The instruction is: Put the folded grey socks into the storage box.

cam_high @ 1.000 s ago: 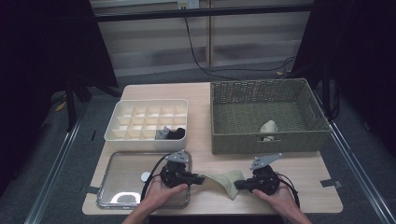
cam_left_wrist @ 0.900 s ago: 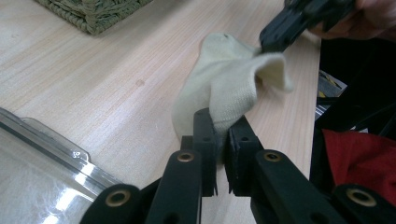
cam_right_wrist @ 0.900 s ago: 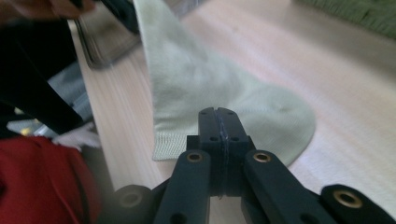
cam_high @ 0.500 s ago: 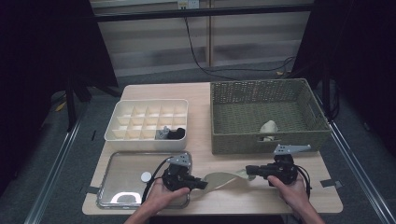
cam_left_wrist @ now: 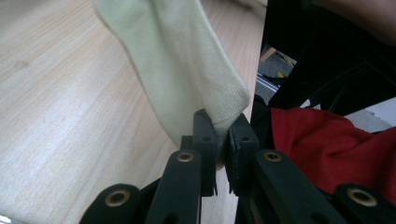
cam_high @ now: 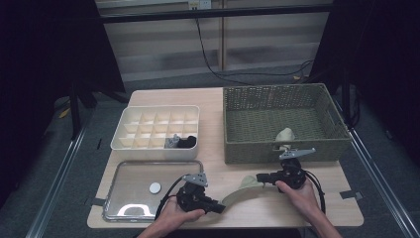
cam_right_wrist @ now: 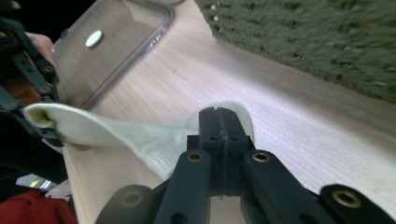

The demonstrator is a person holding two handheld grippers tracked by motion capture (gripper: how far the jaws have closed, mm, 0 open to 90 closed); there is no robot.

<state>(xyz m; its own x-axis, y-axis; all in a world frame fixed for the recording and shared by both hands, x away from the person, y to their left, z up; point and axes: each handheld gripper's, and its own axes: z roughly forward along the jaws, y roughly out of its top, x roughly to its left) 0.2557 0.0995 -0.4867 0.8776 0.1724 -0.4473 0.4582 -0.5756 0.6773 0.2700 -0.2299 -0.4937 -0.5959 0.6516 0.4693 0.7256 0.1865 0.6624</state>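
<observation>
Two tools clamp one pale sock (cam_high: 243,188) at the desk's (cam_high: 233,96) 6 o'clock edge: left tool (cam_high: 216,207) nips one end, right tool (cam_high: 261,177) the other; stretching step, next likely folding or lifting toward wicker basket (cam_high: 282,148) at 2 o'clock

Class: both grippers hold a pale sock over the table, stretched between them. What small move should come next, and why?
Probably carry the sock toward the wicker basket. The left gripper and right gripper each clamp one end, and a similar pale item already lies in that basket.
</observation>
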